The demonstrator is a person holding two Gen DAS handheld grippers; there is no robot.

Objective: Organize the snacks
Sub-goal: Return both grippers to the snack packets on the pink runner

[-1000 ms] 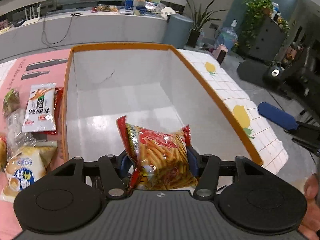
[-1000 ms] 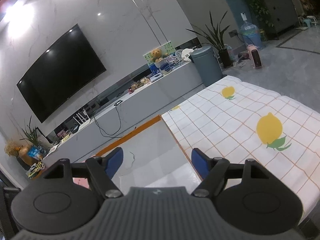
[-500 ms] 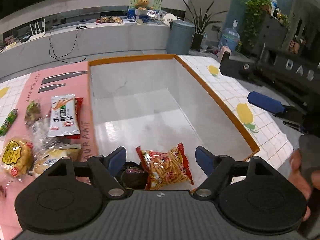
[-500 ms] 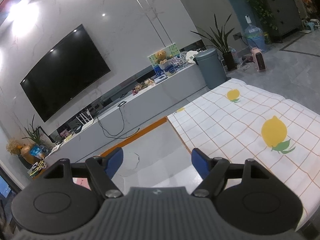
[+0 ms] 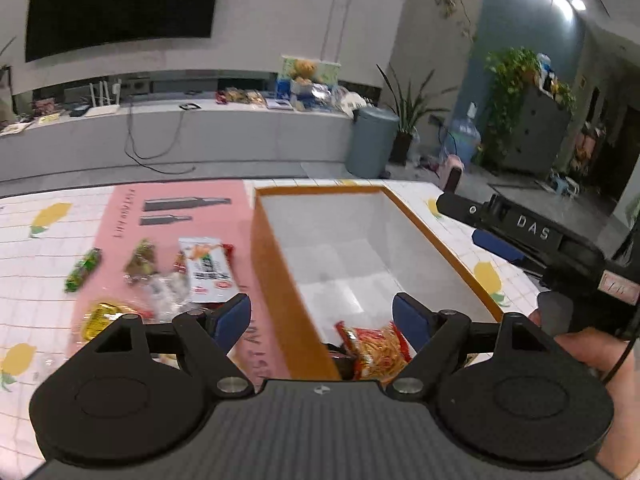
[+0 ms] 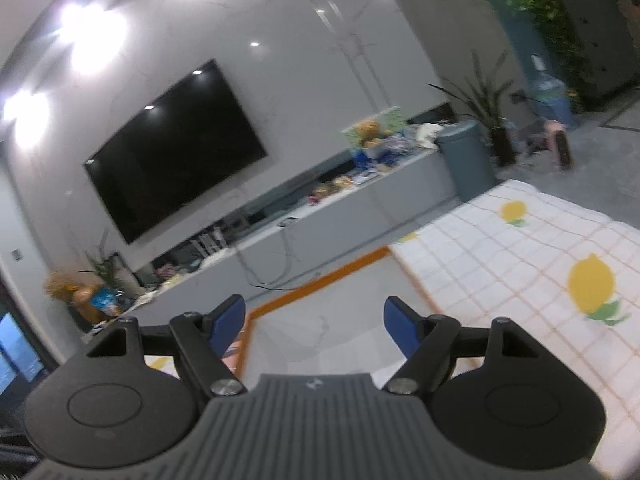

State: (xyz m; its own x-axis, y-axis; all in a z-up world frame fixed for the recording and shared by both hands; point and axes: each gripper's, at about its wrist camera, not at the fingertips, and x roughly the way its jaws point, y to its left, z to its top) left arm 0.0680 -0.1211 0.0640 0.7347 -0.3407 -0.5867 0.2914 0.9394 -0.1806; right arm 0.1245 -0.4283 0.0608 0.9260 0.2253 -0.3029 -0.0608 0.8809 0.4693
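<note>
We see the orange-rimmed box (image 5: 280,296) sitting on the worktop (image 5: 24,280), white inside, and we use it as our landmark. The red snack bag (image 5: 376,348) lies on the box floor at the near end, next to a dark packet (image 5: 340,356) that is mostly hidden by the gripper body. The left gripper (image 5: 322,322) hangs above the near rim of the box, jaws opening wide, nothing between the blue pads, so the bag is released. Left of the box, on the pink mat (image 5: 120,216), loose snacks lie apart: a white packet (image 5: 206,268) closest to the box wall, a brownish green packet (image 5: 140,260) further left, a green wrapper (image 5: 82,270) further still, a yellow packet (image 5: 100,318) nearer the camera. Right of the box, the right gripper (image 6: 316,326) is held by a hand (image 5: 592,350); its jaws stand apart, empty, over the box's far corner (image 6: 320,284).
</note>
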